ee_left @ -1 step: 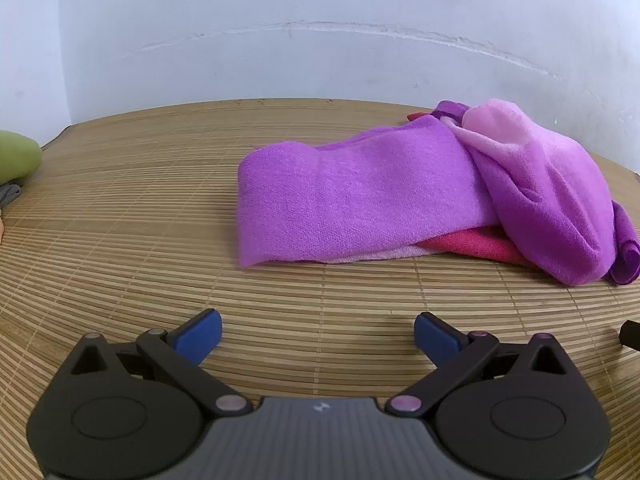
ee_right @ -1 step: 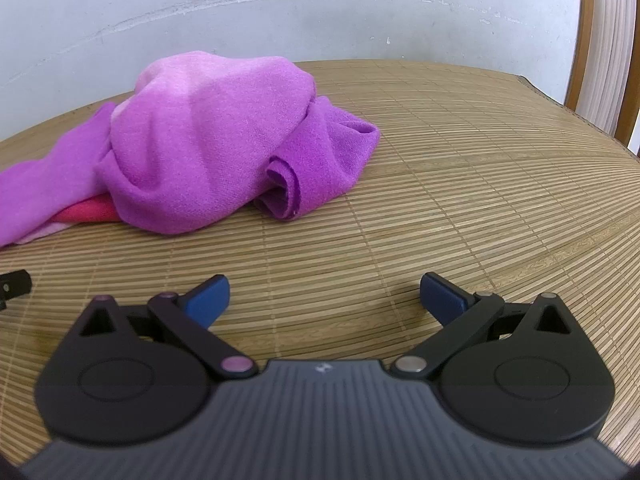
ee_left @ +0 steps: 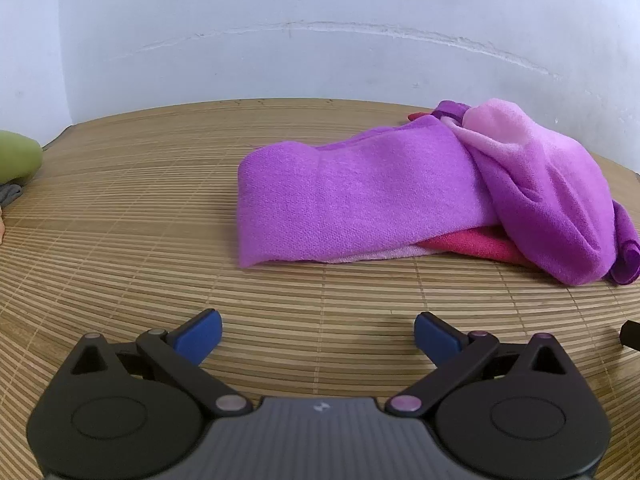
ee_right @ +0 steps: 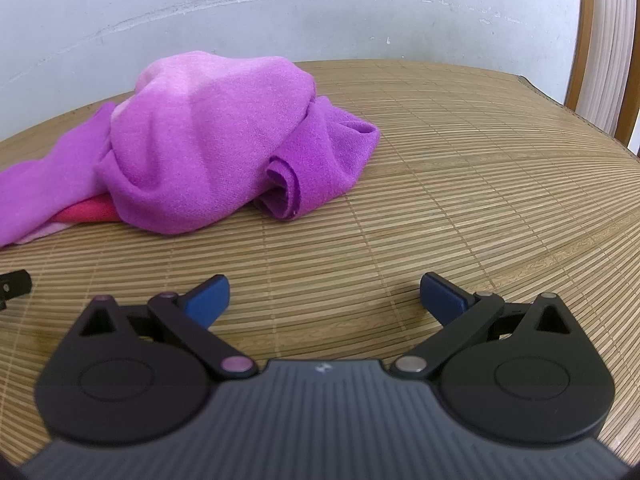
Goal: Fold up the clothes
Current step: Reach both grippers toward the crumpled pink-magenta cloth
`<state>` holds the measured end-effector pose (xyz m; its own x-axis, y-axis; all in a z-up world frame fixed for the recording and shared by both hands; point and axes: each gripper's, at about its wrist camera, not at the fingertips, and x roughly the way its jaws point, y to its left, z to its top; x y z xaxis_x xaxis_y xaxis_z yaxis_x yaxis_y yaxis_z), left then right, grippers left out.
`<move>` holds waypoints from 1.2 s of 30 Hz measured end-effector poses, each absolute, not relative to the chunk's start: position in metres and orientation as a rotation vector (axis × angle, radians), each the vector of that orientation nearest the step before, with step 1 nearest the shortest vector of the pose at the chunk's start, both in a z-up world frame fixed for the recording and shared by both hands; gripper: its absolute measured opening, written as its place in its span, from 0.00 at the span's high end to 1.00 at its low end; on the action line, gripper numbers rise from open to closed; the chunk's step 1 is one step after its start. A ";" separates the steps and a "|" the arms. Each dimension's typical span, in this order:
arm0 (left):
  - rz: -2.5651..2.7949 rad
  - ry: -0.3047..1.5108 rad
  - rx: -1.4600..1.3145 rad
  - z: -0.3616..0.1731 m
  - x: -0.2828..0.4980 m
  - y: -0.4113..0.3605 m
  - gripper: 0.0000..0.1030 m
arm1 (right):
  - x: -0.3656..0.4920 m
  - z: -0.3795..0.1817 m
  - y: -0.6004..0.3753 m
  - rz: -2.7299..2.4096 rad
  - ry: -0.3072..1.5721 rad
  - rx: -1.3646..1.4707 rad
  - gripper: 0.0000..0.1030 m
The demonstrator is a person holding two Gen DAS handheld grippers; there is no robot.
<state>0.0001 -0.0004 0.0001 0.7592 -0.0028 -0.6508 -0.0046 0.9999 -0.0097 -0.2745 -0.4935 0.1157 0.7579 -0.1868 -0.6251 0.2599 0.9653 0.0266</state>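
A crumpled purple garment (ee_left: 360,196) lies on the bamboo mat (ee_left: 120,248), with a pale pink patch on top and a red part (ee_left: 476,246) showing underneath. My left gripper (ee_left: 318,330) hovers open over bare mat, short of the garment's near left end, with nothing between its blue pads (ee_left: 200,332). In the right wrist view the garment's bunched right end (ee_right: 208,136) and rolled edge sit ahead and to the left. My right gripper (ee_right: 325,298) is open over bare mat, apart from the cloth.
A green object (ee_left: 16,156) and a grey cloth (ee_left: 10,194) sit at the mat's far left edge. A white wall (ee_left: 320,40) closes the back. A wooden frame (ee_right: 588,40) stands at the far right. The other gripper's tip (ee_right: 14,284) shows at the left edge.
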 end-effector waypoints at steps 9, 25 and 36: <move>0.021 0.725 -0.028 0.005 -0.006 0.000 0.00 | -0.274 0.116 -0.493 -0.245 0.668 0.118 0.00; 0.027 0.704 0.012 0.072 0.021 -0.036 0.00 | -0.252 0.160 -0.500 -0.003 0.625 0.043 0.00; 0.137 0.765 0.055 0.077 0.053 -0.040 0.00 | -0.207 0.174 -0.533 0.085 0.604 0.072 0.00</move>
<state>0.0534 -0.0399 0.0767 0.7130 0.1433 -0.6864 -0.1037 0.9897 0.0989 -0.2067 -0.5327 0.1737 0.8200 0.1011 -0.5634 -0.0589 0.9940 0.0926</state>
